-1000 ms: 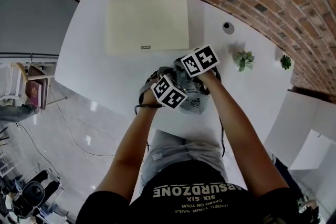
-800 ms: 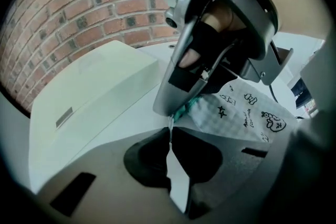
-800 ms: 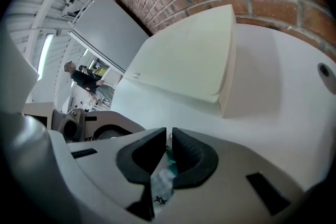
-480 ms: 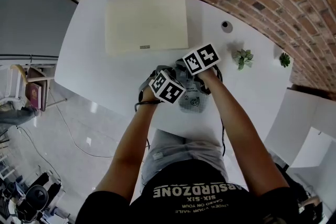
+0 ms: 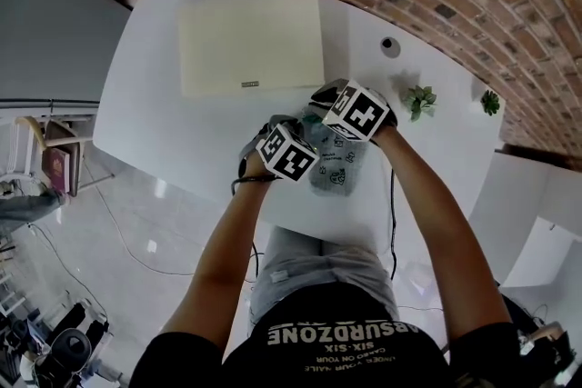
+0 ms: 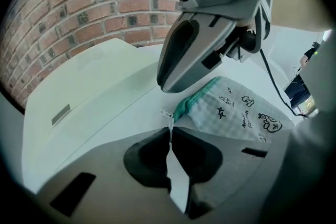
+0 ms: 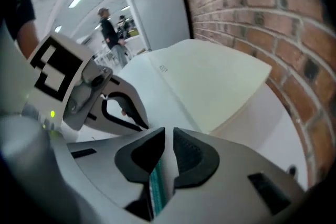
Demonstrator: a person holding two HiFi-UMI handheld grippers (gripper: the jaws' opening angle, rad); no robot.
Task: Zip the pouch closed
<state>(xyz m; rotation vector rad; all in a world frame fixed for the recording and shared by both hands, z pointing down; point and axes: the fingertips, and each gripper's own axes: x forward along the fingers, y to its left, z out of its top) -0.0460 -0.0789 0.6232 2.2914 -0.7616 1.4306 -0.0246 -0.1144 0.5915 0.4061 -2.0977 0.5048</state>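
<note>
A grey checked pouch with black doodles and a teal zip lies on the white table. In the left gripper view the pouch lies just past my jaws. My left gripper is shut on a thin pale tab at the end of the teal zip. The right gripper hangs right over the pouch's zip end. In the right gripper view the right gripper has its jaws opening, a narrow gap showing between the pads. The teal zip edge lies low between them.
A flat cream box lies on the far part of the table. Two small plants and a small dark round thing stand near the brick wall. The table's near edge runs just below the pouch. A person stands far off.
The right gripper has rolled about its own axis, its marker cube turning and shifting a little right. Left gripper and pouch have stayed put.
</note>
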